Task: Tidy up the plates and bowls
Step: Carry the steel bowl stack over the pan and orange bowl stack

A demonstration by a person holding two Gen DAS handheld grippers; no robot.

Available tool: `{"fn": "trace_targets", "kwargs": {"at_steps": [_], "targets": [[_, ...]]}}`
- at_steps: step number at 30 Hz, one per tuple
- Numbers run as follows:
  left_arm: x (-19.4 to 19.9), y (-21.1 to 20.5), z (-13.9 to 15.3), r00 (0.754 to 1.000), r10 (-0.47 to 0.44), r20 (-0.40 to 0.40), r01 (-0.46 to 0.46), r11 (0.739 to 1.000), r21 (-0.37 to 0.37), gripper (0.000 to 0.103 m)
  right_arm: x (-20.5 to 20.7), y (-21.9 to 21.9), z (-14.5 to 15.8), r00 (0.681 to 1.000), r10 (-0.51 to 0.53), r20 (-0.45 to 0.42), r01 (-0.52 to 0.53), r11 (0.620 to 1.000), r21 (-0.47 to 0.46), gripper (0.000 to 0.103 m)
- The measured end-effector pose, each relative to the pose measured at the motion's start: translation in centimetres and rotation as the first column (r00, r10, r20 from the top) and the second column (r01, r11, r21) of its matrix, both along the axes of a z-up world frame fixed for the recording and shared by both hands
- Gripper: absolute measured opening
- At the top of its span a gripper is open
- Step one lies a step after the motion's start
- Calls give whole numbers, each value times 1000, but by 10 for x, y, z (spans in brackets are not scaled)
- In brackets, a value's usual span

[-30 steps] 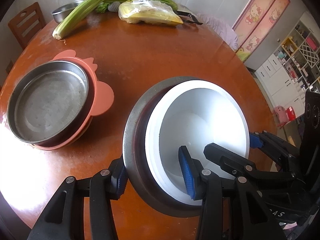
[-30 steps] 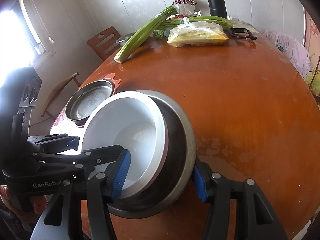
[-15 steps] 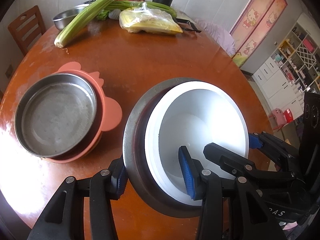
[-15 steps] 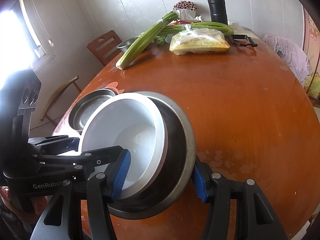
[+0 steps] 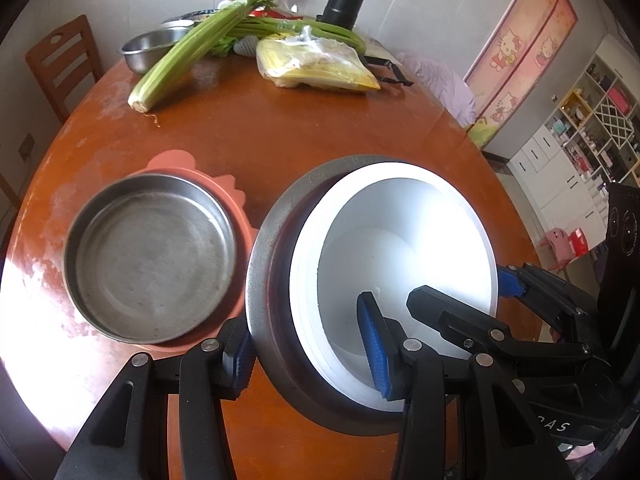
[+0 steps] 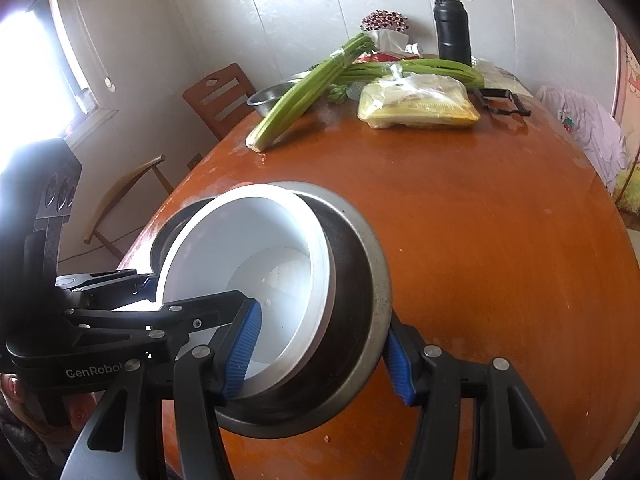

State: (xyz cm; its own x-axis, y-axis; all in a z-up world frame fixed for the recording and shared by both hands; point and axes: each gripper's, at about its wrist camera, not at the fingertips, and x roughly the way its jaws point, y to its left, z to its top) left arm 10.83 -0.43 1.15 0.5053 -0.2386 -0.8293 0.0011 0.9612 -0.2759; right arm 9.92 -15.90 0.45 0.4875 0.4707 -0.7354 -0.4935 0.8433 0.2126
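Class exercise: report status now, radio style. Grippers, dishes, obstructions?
Left gripper and right gripper both clamped on the metal bowl and white bowl nested inside. Metal pan sits on pink plate alongside. Nothing blocking.

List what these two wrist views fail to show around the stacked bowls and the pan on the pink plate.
- Underside of the white bowl and the metal bowl holding it: hidden by their own walls, both views.
- Pink plate: mostly covered by the steel pan in the left view; in the right view the held bowls block nearly all of it.
- Items behind the celery: hidden by the stalks.
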Motion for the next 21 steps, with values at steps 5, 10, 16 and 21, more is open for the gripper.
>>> {"fn": "trace_targets", "kwargs": {"at_steps": [5,10,16,21], "targets": [[1,12,7,1000,14,10,-14,1000,0,47,4,10,6,1000,15,9,-15,1000,-2,58],[1,21,13,999,23,27,-23,1000,5,47,6,22,13,999,28,20,-28,1000,-8,58],[-1,37,16,998,41,41,-41,999,-10,47,9,38,18,999,42,31,-41,999,-18,58],[-2,50,17,997,56,45,-56,998,-8,47,10,53,20,998,56,32,-55,998,-24,58]]}}
